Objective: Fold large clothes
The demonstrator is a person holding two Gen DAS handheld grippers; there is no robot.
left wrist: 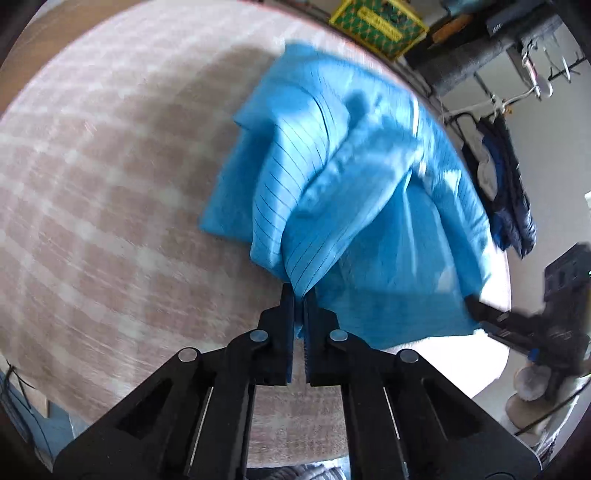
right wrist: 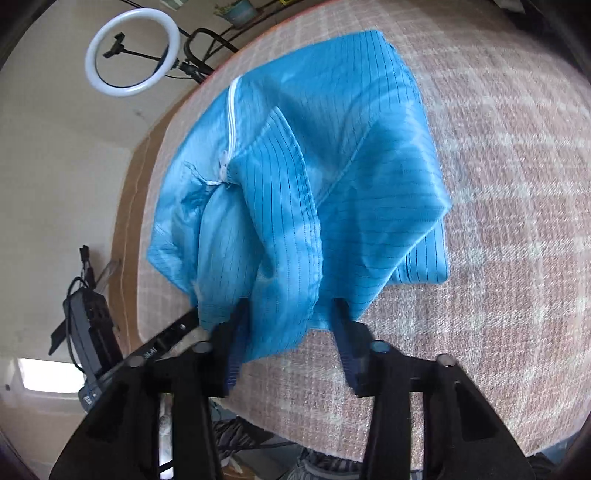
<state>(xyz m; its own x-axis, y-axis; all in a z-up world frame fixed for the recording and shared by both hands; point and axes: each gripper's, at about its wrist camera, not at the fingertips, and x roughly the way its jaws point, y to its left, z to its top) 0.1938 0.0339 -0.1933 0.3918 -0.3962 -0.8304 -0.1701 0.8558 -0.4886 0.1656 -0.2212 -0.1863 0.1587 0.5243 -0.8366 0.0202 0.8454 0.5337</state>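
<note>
A bright blue pinstriped garment (left wrist: 354, 177) with a white zipper (right wrist: 232, 118) lies bunched and partly folded on a table covered in beige checked cloth (left wrist: 110, 192). My left gripper (left wrist: 300, 295) is shut on a gathered edge of the garment, which rises straight out of its fingertips. In the right wrist view the garment (right wrist: 332, 155) drapes down between the fingers (right wrist: 236, 332) of my right gripper (right wrist: 290, 306). Those jaws stand visibly apart and loose cloth hangs in the gap. The right gripper (left wrist: 517, 325) also shows at the garment's right corner in the left wrist view.
The table's edge (right wrist: 147, 206) curves close to the garment. Beyond it are a yellow-green box (left wrist: 376, 26), dark clothes on hangers (left wrist: 506, 192), a ring light (right wrist: 133, 51), a black device on a stand (right wrist: 88, 325) and fluffy slippers (left wrist: 528, 380) on the floor.
</note>
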